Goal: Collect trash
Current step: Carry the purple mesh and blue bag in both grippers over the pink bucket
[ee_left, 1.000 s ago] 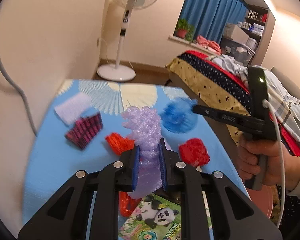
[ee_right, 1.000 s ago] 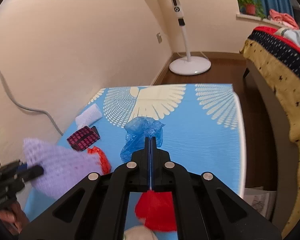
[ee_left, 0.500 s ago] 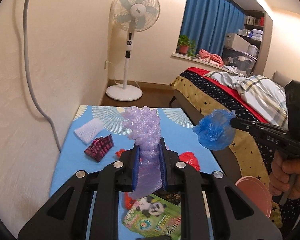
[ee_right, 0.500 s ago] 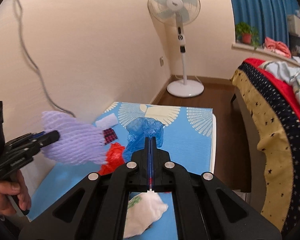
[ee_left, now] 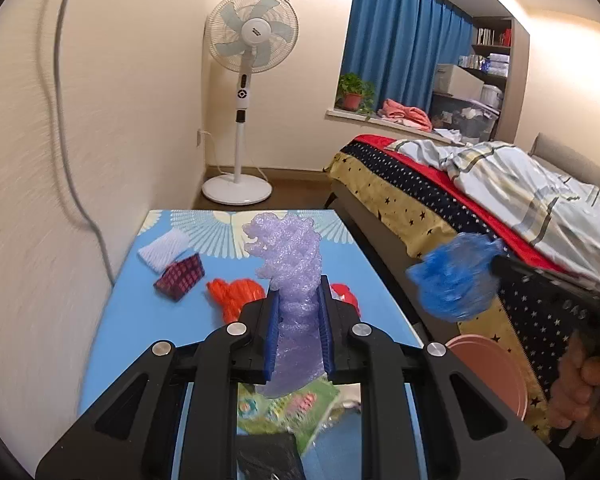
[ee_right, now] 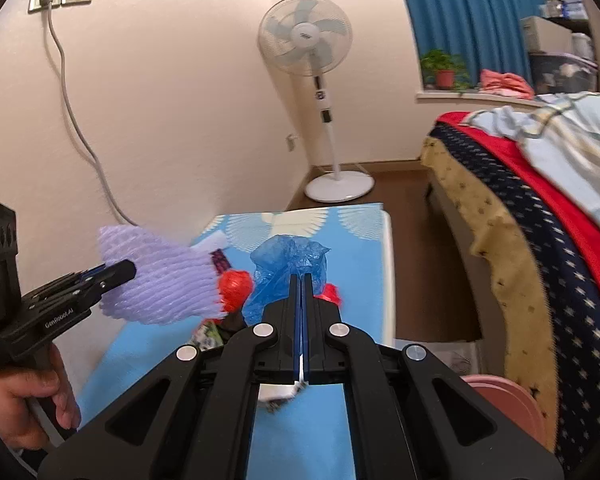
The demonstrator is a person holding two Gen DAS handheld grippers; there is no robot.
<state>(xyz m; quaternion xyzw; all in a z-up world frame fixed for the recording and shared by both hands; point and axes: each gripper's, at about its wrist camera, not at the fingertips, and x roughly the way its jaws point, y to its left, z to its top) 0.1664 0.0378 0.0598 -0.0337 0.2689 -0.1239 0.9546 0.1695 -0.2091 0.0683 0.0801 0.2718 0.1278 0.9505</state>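
Observation:
My left gripper (ee_left: 298, 292) is shut on a purple foam net (ee_left: 290, 256) and holds it above the blue table (ee_left: 112, 316); it also shows in the right wrist view (ee_right: 160, 280). My right gripper (ee_right: 302, 280) is shut on a crumpled blue plastic bag (ee_right: 288, 264), held off the table's right side over the pink bin (ee_left: 496, 372). On the table lie a white foam net (ee_left: 162, 250), a dark red patterned wrapper (ee_left: 180, 278), an orange net (ee_left: 232, 294), a red bag (ee_left: 346, 296) and a green panda packet (ee_left: 296, 404).
A bed (ee_left: 480, 200) with a starred cover runs along the right of the table. A standing fan (ee_left: 248, 92) stands by the far wall. A cable (ee_right: 76, 120) hangs from a wall socket. White crumpled paper (ee_right: 278, 394) lies under my right gripper.
Both grippers have lifted up and back with their loads. The blue bag has moved to the right, off the table and over the pink bin.

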